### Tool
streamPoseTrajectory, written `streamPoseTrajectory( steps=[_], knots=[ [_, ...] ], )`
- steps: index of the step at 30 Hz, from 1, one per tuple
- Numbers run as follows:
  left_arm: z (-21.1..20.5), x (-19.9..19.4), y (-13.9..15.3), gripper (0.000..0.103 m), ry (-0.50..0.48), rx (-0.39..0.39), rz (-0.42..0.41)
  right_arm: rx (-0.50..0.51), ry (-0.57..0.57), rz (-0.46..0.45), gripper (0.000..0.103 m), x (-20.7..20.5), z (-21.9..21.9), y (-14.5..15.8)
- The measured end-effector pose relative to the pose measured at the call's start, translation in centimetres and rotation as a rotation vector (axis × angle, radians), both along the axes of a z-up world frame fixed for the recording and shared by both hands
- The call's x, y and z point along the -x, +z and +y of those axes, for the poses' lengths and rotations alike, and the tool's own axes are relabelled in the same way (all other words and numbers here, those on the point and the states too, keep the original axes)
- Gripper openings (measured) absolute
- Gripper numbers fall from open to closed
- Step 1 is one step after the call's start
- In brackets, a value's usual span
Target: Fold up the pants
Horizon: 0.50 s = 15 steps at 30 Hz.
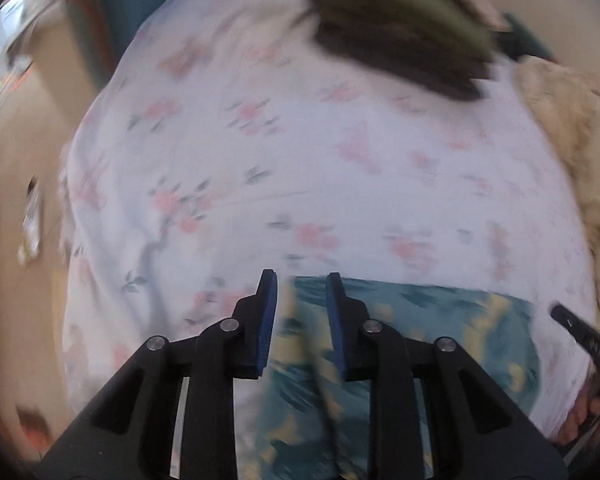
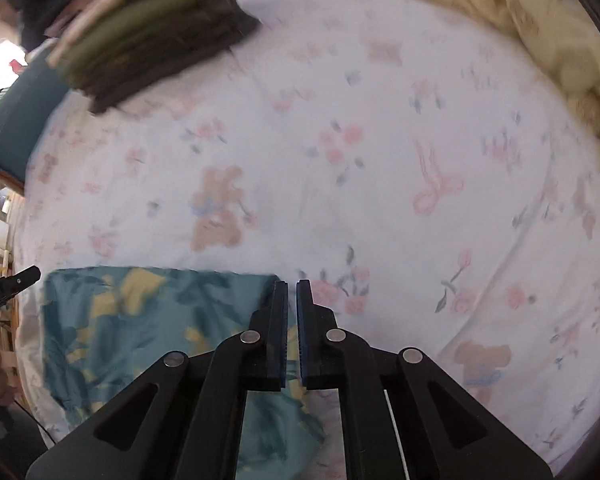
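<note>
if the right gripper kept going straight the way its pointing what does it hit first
Most likely the white floral bedsheet, right beside the corner of the folded teal and yellow patterned pants. The right gripper points steeply down with nothing between its nearly closed fingers; blur makes depth uncertain.

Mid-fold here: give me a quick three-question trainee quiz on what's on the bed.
1. True or false: the teal-and-yellow patterned fabric pants lie on the white floral bed sheet.
2. In the right wrist view, the rumpled cream blanket is: A upper right, B lower left, C centre.
3. Fill in: the stack of folded olive and brown clothes sits at the sheet's ____ side.
Key: 1 true; 2 A; 3 far.
</note>
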<state>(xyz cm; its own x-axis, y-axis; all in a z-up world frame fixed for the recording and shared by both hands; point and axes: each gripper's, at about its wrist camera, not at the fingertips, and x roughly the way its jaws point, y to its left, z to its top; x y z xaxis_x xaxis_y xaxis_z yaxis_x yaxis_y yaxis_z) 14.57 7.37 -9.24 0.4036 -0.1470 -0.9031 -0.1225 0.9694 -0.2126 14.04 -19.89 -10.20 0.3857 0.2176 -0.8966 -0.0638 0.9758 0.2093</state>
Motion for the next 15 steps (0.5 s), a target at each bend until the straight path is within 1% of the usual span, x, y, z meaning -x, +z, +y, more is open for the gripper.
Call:
streamPoseTrajectory(
  steps=[1,2,3,4,5,6,7,8,9,10,11,12,13,15],
  knots=[
    [-1.2,0.7,0.4,0.02,-0.058,0.042,-0.014,-0.062,0.046,0.015,0.006,0.3,0.8,0.1],
    [-2.4,1.4,0.3,0.02,-0.116,0.095,-0.011,-0.127,0.103,0.043,0.006,0.7,2.0,0.0],
    [-3.2,1.9,0.2,0.02,-0.151,0.126,-0.003,-0.171,0.152,0.07,0.006,1.1,3.4,-0.5],
    [-4.5,2.5,-0.4,0.02,-0.204,0.175,0.017,-0.207,0.193,0.096,0.006,1.7,4.7,-1.1],
    [-5.5,2.9,-0.9,0.02,-0.24,0.199,0.036,-0.237,0.233,0.133,0.006,2.1,6.0,-2.1],
    [-6.5,3.2,-1.6,0.02,-0.271,0.204,0.056,-0.233,0.26,0.16,0.006,2.4,7.0,-2.9],
    [-7.4,3.6,-2.7,0.02,-0.303,0.195,0.082,-0.191,0.299,0.192,0.005,2.9,8.1,-4.0],
    [-7.9,3.9,-3.5,0.02,-0.321,0.166,0.108,-0.114,0.317,0.204,0.005,3.2,8.6,-4.9],
    [-8.3,4.4,-5.0,0.02,-0.333,0.09,0.156,-0.005,0.313,0.204,0.0,3.6,8.6,-5.8],
    [-8.2,4.7,-6.0,0.019,-0.338,0.053,0.186,0.077,0.305,0.209,0.0,4.0,8.1,-6.6],
    [-7.9,5.3,-6.4,0.018,-0.347,0.053,0.187,0.073,0.3,0.214,0.0,4.3,7.3,-6.9],
    [-7.5,5.6,-6.2,0.018,-0.353,0.058,0.169,0.069,0.281,0.224,0.0,4.4,6.6,-6.8],
    [-7.2,5.9,-5.7,0.018,-0.351,0.038,0.177,0.112,0.261,0.223,0.0,4.7,6.0,-6.3],
    [-6.0,6.4,-5.0,0.018,-0.322,0.026,0.179,0.223,0.275,0.192,0.0,5.6,5.7,-5.4]
  ],
)
